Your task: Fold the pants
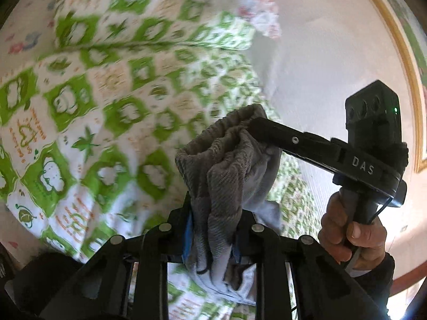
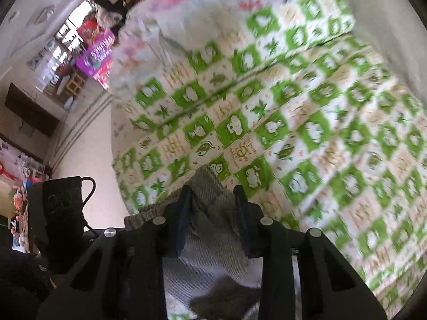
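Observation:
The grey ribbed pants (image 1: 226,165) hang bunched in the air above the bed. In the left wrist view, my left gripper (image 1: 216,213) is shut on a thick fold of them, with cloth spilling below the fingers. My right gripper (image 1: 253,124) reaches in from the right and pinches the gathered waistband at the top; a hand (image 1: 349,229) holds its handle. In the right wrist view, the pants (image 2: 210,240) fill the gap between the fingers of the right gripper (image 2: 212,194), which is shut on them. The left gripper's black body (image 2: 61,202) shows at the left edge.
A green-and-white patterned quilt (image 1: 106,106) covers the bed (image 2: 307,133) under both grippers. A floral cloth (image 1: 261,18) lies at its far end. Pale floor (image 1: 333,53) runs beside the bed. A purple package (image 2: 98,56) and cluttered shelves (image 2: 61,53) stand by the wall.

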